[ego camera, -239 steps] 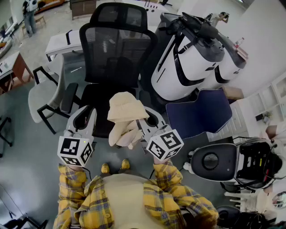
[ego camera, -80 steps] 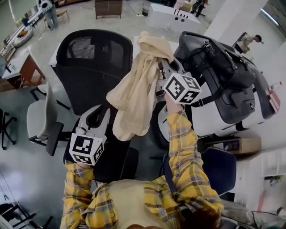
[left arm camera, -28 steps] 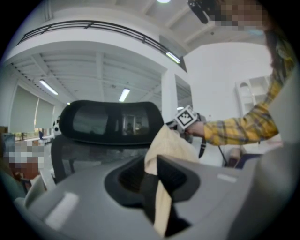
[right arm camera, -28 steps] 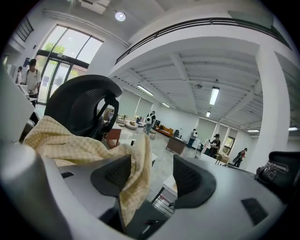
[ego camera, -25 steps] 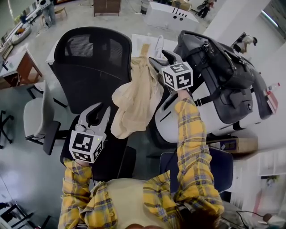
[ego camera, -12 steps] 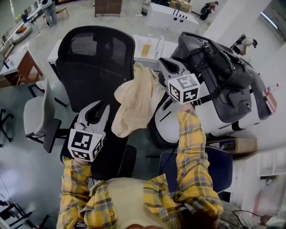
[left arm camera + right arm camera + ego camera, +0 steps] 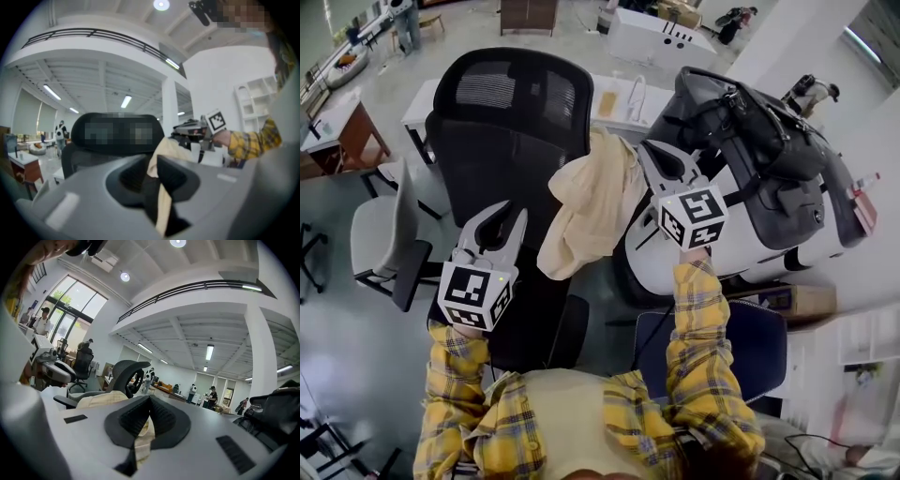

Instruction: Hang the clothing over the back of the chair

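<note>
A cream piece of clothing (image 7: pixel 591 202) hangs over the right edge of the black mesh chair's back (image 7: pixel 502 122), its lower part dangling beside the seat. My right gripper (image 7: pixel 647 148) is just right of the cloth, apart from it. Its jaws are shut and hold nothing. In the right gripper view, beyond the gripper (image 7: pixel 150 399), lie the clothing (image 7: pixel 101 399) and the chair's headrest (image 7: pixel 126 373). My left gripper (image 7: pixel 508 214) is level in front of the chair back, jaws narrowly apart and empty. In the left gripper view the gripper (image 7: pixel 152 161) faces the clothing (image 7: pixel 171 145) and the chair (image 7: pixel 117 133).
A black bag (image 7: pixel 769 131) lies on a white rounded machine (image 7: pixel 712 248) right of the chair. A blue seat (image 7: pixel 759 347) stands at lower right and a grey chair (image 7: pixel 384 234) at the left. A white table (image 7: pixel 619 98) stands behind.
My right gripper, open beside the clothing a second ago, has shut and drawn back toward me. The clothing stays draped on the chair back. The left gripper has edged up slightly.
</note>
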